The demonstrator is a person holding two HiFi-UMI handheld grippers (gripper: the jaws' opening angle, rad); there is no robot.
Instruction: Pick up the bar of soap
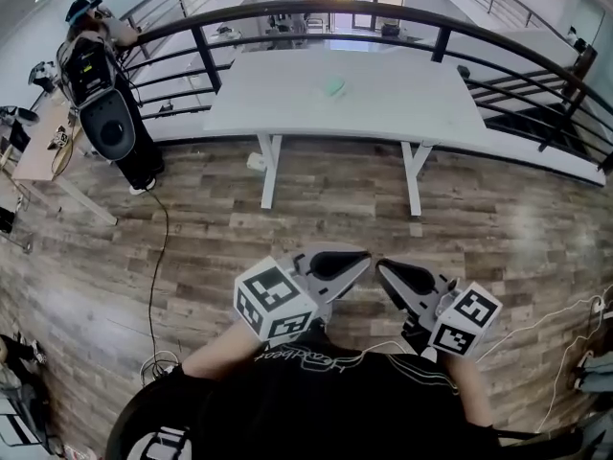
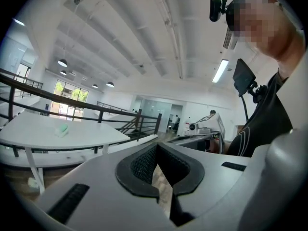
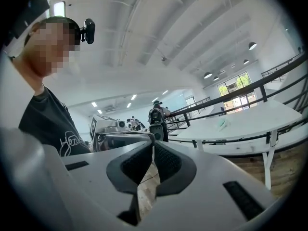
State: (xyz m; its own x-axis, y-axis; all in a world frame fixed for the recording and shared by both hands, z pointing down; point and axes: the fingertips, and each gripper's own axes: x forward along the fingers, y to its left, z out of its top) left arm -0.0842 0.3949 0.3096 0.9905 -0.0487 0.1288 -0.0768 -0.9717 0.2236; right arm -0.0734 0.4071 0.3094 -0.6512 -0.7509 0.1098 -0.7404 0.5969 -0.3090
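The bar of soap [image 1: 333,87] is pale green and lies near the middle of a white table [image 1: 287,103] across the wooden floor. It also shows small on the table in the left gripper view [image 2: 62,129] and the right gripper view [image 3: 223,124]. Both grippers are held low against the person's body, far from the table, with their tips pointing towards each other. My left gripper [image 1: 356,259] [image 2: 157,147] is shut with nothing in it. My right gripper [image 1: 384,269] [image 3: 152,143] also has its jaws together, and they are empty.
A black curved railing [image 1: 316,10] runs behind the table. A black speaker on a stand [image 1: 110,125] and a cluttered desk [image 1: 38,142] stand at the left. Cables [image 1: 153,286] trail over the wooden floor between me and the table.
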